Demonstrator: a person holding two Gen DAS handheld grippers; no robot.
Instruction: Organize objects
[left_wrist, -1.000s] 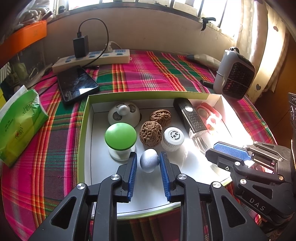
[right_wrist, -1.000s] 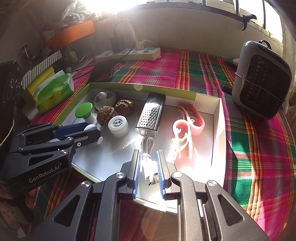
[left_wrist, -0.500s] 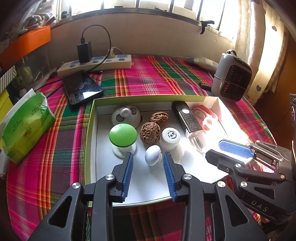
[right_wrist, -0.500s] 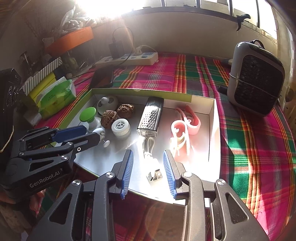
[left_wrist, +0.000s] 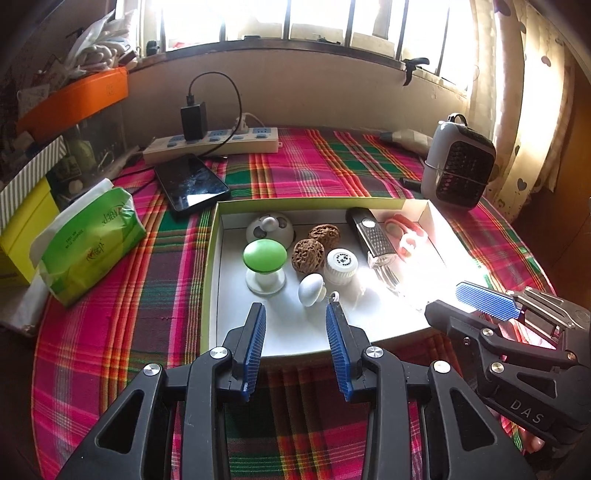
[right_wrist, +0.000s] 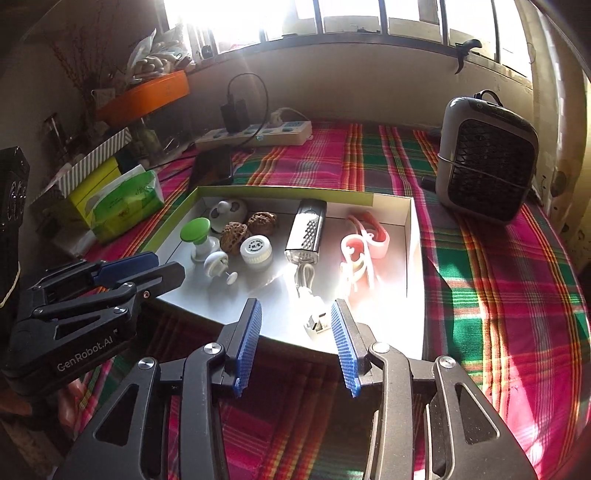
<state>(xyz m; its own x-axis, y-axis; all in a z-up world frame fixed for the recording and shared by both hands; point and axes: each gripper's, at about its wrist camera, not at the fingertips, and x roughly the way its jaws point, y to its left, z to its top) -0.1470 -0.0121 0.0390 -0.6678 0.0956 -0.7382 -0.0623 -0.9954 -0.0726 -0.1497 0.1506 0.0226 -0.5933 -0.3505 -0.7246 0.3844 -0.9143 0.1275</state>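
A shallow box with a green rim (left_wrist: 210, 258) (right_wrist: 280, 191) lies on the plaid table. It holds a green-topped knob (left_wrist: 264, 257), a small white knob (left_wrist: 311, 290) (right_wrist: 215, 263), two walnuts (left_wrist: 307, 251), a white cap (left_wrist: 341, 260), a round white gadget (left_wrist: 269, 226), a black and silver device with a white cable (left_wrist: 371, 238) (right_wrist: 306, 230) and pink clips (left_wrist: 404, 234) (right_wrist: 364, 240). My left gripper (left_wrist: 295, 343) is open and empty, just in front of the white knob. My right gripper (right_wrist: 295, 339) is open and empty above the cable plug (right_wrist: 316, 323).
A phone (left_wrist: 190, 181), a power strip with a charger (left_wrist: 210, 142), a green tissue pack (left_wrist: 88, 236) and yellow boxes (left_wrist: 22, 229) lie left of the box. A small grey fan heater (left_wrist: 458, 162) (right_wrist: 485, 158) stands at the right.
Both grippers opened and pulled back toward me. The left let go of the white knob, the right let go of the cable plug; both things now lie in the box.
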